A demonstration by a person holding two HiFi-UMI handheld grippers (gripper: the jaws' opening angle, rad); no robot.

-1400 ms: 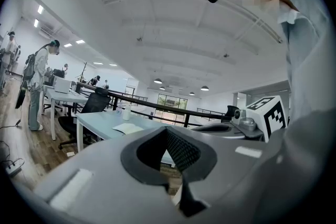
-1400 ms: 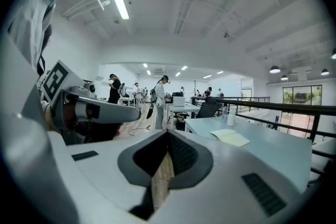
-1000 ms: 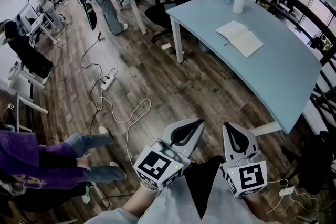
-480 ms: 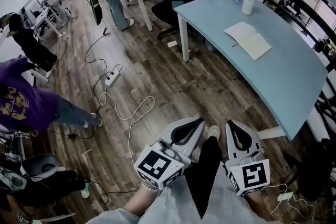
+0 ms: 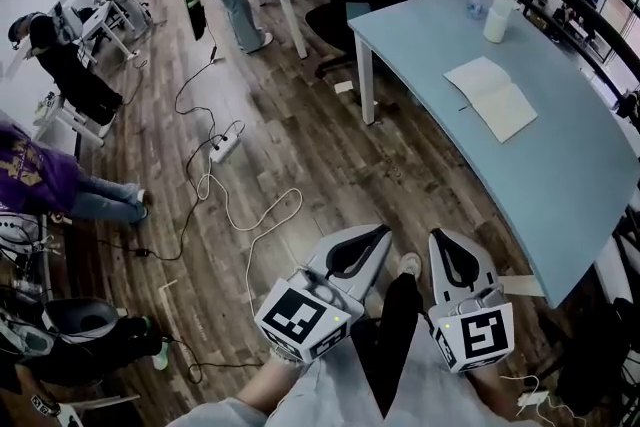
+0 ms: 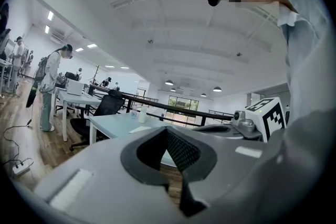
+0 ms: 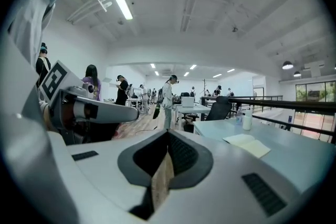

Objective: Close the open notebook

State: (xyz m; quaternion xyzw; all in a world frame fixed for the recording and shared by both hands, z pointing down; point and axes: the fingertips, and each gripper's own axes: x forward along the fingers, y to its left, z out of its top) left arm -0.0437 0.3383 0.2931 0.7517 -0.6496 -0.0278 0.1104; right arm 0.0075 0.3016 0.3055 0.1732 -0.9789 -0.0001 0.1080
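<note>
notebook (image 5: 492, 97): open; lies flat, pages up
look: 2 pale cream pages, seem blank; fold down the middle; thin, no cover showing; small dark mark at one end of fold, too small to tell what
pose: set diagonal to table edges; in head view fold runs lower-left to upper-right; one page upper-left of it, the other lower-right
place: on light-blue table (image 5: 560, 175), in its far half, nearer the left edge in head view; nothing on top of it
right gripper view: notebook (image 7: 247, 145) seen low at right; near page edge-on, lying flat on tabletop
</note>
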